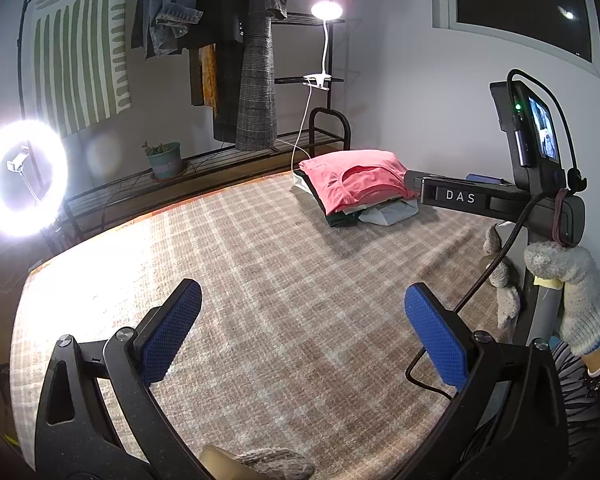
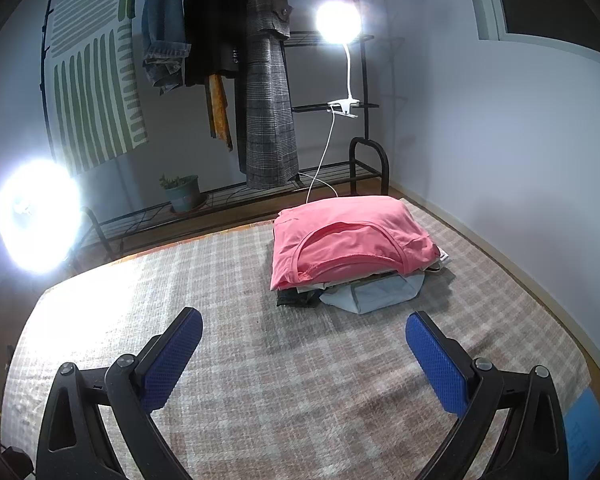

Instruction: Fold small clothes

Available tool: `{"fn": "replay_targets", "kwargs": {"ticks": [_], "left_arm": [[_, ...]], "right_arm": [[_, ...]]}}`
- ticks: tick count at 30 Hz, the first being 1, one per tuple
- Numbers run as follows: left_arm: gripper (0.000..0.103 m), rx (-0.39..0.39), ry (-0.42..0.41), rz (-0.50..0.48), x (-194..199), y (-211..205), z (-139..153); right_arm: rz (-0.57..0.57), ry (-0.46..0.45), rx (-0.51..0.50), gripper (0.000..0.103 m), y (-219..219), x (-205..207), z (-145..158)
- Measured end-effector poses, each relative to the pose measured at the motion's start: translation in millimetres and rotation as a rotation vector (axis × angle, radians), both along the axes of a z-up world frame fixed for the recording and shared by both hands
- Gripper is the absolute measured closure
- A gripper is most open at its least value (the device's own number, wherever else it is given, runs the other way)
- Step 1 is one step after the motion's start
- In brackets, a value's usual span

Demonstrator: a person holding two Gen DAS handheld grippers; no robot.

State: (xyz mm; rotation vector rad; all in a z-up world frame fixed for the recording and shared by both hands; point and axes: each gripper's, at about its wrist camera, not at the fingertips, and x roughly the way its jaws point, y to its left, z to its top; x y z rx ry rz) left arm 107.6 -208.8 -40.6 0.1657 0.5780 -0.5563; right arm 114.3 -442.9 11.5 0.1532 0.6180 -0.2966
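A stack of folded clothes with a pink shirt (image 1: 356, 182) on top lies at the far right of the plaid cloth surface (image 1: 260, 280); it also shows in the right wrist view (image 2: 348, 240), with grey and dark garments (image 2: 372, 292) under it. My left gripper (image 1: 304, 336) is open and empty, hovering over bare plaid cloth well short of the stack. My right gripper (image 2: 304, 356) is open and empty, a short way in front of the stack. The right gripper's body (image 1: 500, 200), held by a gloved hand (image 1: 572, 292), shows in the left wrist view.
A clothes rack with hanging garments (image 2: 260, 80) and a striped cloth (image 2: 96, 80) stands behind the surface. A clip lamp (image 2: 338, 20) and ring light (image 1: 22, 178) shine brightly. A potted plant (image 2: 184, 192) sits on the low shelf. White wall on the right.
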Motion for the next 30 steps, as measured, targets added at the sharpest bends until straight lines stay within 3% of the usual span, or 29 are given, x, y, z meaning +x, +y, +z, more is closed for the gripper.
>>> {"fn": "replay_targets", "kwargs": {"ticks": [30], "left_arm": [[0.0,-0.009,0.001,-0.004,-2.9,0.7,0.8]], "right_arm": [[-0.012,0.002,0.023,0.0,4.6,-5.0,-2.2]]}}
